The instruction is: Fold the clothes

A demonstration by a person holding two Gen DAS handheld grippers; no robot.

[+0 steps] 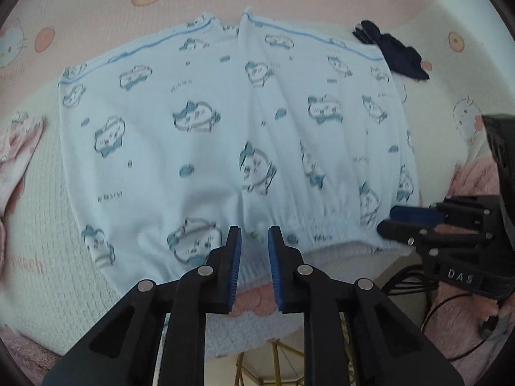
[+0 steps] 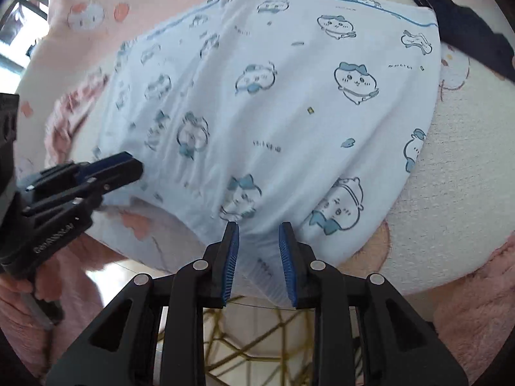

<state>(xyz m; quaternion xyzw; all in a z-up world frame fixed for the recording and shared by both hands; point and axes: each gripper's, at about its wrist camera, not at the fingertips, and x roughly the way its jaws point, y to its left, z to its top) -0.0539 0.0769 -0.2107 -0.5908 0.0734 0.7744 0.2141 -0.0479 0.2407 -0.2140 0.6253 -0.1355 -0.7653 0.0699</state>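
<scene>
Pale blue shorts (image 1: 225,135) printed with blue cartoon characters lie spread flat on the bed, both legs side by side and pointing away, blue piping along the leg hems, the gathered elastic waistband nearest, at the bed's edge

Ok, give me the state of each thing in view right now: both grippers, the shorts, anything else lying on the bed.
left gripper: open, at the waistband, gripping nothing.
right gripper: open, jaws either side of the waistband edge.
light blue shorts: spread flat, unfolded, waistband nearest the grippers.
dark garment: crumpled beside the shorts' far corner.
pink garment: bunched at the left edge.
</scene>
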